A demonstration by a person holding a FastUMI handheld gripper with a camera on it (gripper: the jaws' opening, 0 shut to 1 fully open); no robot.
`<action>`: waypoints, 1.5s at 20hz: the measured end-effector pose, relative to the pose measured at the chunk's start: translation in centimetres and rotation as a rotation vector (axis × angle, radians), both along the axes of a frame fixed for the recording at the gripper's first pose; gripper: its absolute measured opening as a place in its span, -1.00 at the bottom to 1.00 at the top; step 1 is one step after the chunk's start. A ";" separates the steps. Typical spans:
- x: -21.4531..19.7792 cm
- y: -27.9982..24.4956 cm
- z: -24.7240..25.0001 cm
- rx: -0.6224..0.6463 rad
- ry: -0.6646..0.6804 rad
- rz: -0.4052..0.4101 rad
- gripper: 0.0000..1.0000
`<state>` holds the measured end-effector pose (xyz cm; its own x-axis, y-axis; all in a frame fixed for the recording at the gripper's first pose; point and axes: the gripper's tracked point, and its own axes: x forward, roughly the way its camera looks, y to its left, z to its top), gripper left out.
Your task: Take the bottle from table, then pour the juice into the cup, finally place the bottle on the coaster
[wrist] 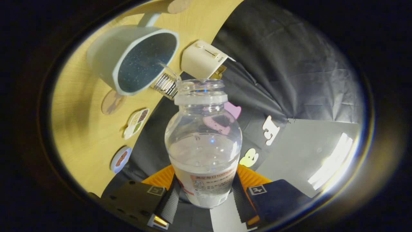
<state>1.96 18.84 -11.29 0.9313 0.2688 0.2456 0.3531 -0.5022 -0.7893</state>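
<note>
We hold the open bottle (203,141), our gripper (203,193) clamped on its labelled base. Tilted short of the cup (133,59), juice could spill onto the table (83,135).

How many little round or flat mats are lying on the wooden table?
4 I can see: one just under the cup, one below that, one nearest the gripper holding the bottle, one beyond the cup. More may be hidden.

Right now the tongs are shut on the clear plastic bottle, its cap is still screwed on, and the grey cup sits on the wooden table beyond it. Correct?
Not quite. In the gripper view the clear plastic bottle has no cap; its mouth is open. The rest holds: the tongs are shut on it, and the grey cup sits on the wooden table beyond.
</note>
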 end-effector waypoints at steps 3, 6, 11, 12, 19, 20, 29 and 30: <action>0.0 0.2 0.0 -0.018 -0.009 0.005 0.56; -0.2 0.5 0.0 -0.039 -0.020 0.014 0.56; -0.3 0.9 0.1 -0.068 -0.034 0.025 0.56; -0.4 1.1 0.0 -0.076 -0.039 0.029 0.56; -0.5 1.2 -0.3 -0.096 -0.039 0.041 0.57; -0.5 1.2 -0.5 -0.096 -0.033 0.039 0.57; 0.3 -1.2 -3.2 0.094 0.135 -0.041 0.57; 0.5 -1.7 -3.8 0.164 0.185 -0.064 0.57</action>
